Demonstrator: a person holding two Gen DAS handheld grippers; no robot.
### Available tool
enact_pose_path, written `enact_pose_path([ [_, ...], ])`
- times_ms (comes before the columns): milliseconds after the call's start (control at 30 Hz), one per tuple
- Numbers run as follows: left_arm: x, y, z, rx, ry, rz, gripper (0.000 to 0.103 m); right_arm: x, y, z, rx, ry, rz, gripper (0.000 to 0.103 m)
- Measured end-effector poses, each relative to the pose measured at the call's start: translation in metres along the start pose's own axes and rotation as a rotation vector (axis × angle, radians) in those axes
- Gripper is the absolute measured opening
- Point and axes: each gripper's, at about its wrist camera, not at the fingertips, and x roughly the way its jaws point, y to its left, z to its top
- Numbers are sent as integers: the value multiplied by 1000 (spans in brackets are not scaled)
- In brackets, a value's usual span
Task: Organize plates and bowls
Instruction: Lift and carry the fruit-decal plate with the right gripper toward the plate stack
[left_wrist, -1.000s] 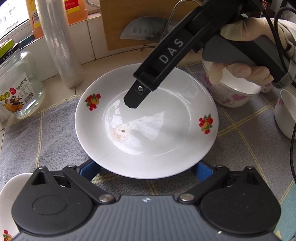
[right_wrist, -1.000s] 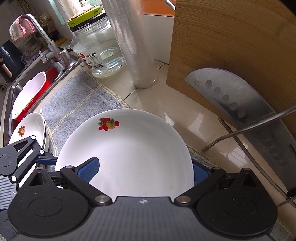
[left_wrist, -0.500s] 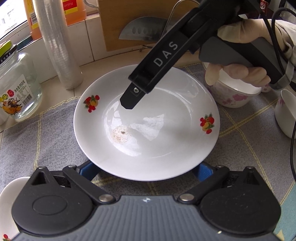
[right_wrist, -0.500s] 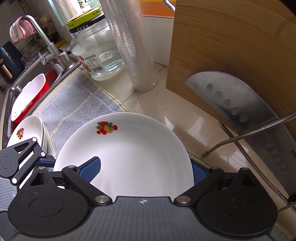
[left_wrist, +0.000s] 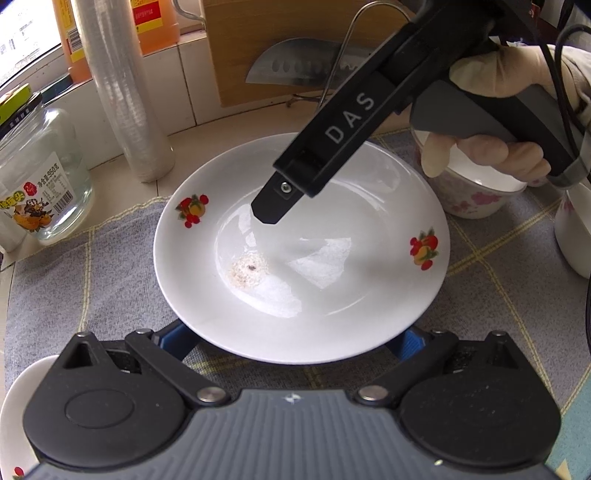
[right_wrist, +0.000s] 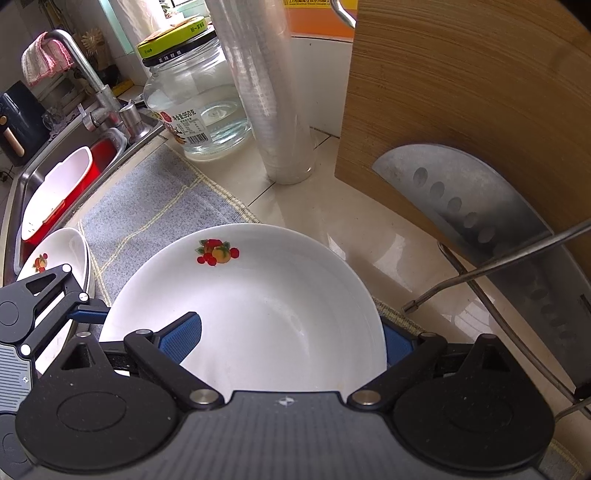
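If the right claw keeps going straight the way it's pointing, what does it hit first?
Most likely the white plate: the right claw is open with its pads astride the plate's near rim, angled down into the dish. Depth is unclear, so I can't tell whether it already touches.

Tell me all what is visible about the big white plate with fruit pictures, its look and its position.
The white plate is round, shallow and glossy, apparently ceramic, with small fruit decals on its rim at opposite sides. A brownish stain with a dark speck marks its centre. It lies upright on the grey checked cloth. The left claw straddles its near edge, open; the right claw spans the opposite edge, one finger over the plate.
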Motion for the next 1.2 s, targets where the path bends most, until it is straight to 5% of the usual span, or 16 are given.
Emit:
enact_pose_path([
  [1200, -51, -9, -11, -18, -68, 56, 101, -47, 44, 1, -68, -70, 1, 101],
])
